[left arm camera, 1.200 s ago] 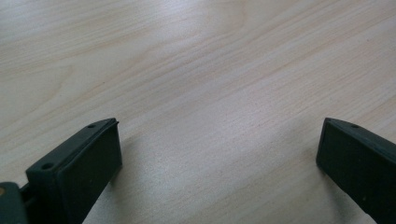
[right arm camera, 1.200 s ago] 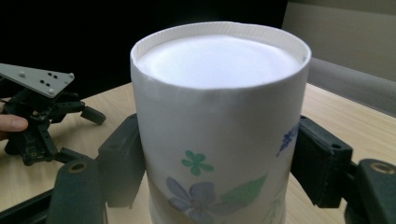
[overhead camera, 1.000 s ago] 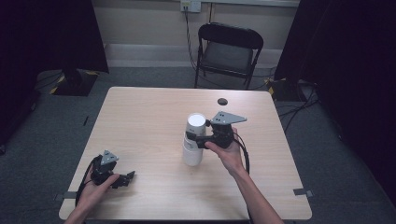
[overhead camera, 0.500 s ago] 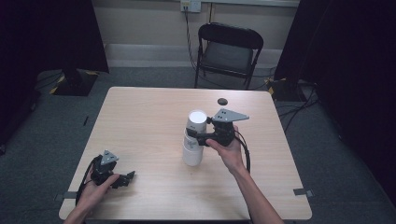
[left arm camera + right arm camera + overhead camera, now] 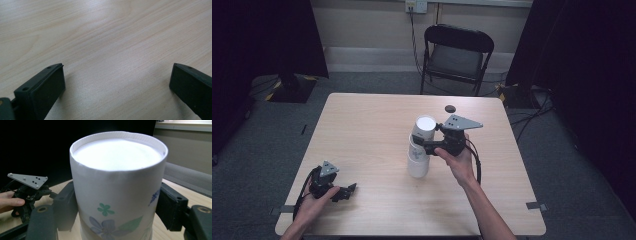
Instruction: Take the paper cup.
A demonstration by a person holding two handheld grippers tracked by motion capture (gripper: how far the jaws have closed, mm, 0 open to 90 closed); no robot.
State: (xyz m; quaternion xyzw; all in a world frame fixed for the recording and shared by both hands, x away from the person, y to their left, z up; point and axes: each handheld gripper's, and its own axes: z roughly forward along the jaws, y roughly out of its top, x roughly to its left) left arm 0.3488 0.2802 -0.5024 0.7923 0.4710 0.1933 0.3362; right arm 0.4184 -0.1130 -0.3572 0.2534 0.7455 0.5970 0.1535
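On the counter [image 5: 362,125], mid: inverted paper cups [image 5: 419,150], stacked
Right tongs [image 5: 424,145]: clamped on top cup
Left tongs [image 5: 348,190]: wide, nothing between

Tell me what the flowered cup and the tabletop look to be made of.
Cup: likely paper, matte white with printed flowers; its bottom rim is thin and crimped, seen upturned. Tabletop: pale wood or wood-look laminate, smooth with a faint sheen; a fine, even grain runs across it.
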